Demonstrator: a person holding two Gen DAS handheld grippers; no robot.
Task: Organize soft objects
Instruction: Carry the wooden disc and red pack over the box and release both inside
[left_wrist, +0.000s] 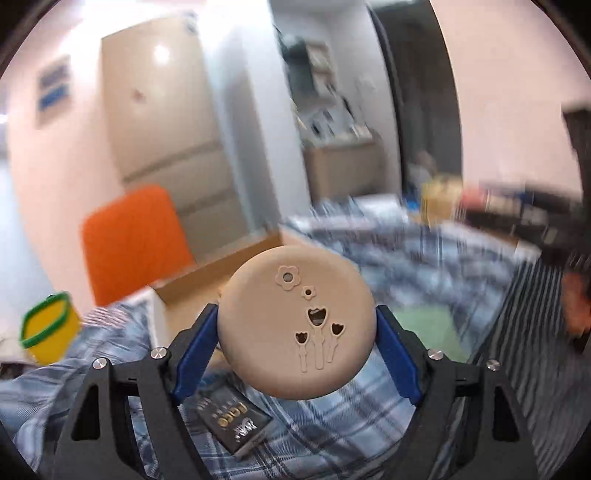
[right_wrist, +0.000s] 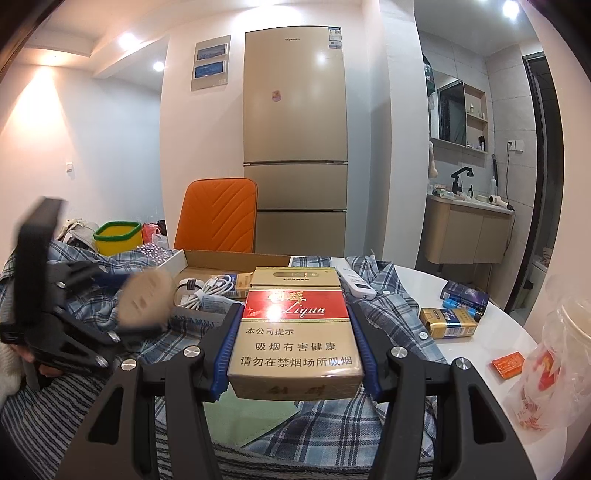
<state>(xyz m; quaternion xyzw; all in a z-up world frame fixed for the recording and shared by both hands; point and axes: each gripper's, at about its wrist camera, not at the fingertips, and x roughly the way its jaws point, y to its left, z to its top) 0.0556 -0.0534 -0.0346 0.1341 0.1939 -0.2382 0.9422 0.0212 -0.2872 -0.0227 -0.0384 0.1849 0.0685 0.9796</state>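
Note:
My left gripper (left_wrist: 297, 332) is shut on a round beige case (left_wrist: 295, 325) with flower cut-outs and holds it above blue plaid cloth (left_wrist: 332, 424). It shows blurred at the left of the right wrist view (right_wrist: 146, 299). My right gripper (right_wrist: 293, 332) is shut on a gold and red Liqun cigarette pack (right_wrist: 295, 343), held above the plaid cloth (right_wrist: 388, 424) on the white round table (right_wrist: 476, 347). A striped cloth (right_wrist: 74, 398) lies at the lower left.
An open cardboard box (right_wrist: 229, 258) holds white cables (right_wrist: 201, 291) and a gold pack (right_wrist: 295, 277). An orange chair (right_wrist: 218, 225), a yellow bin (right_wrist: 118, 236), a gold pack (right_wrist: 447, 323), a dark blue box (right_wrist: 465, 293), an orange packet (right_wrist: 509, 363) and a plastic bag (right_wrist: 554, 369) stand around. A dark pack (left_wrist: 236, 421) lies under the left gripper.

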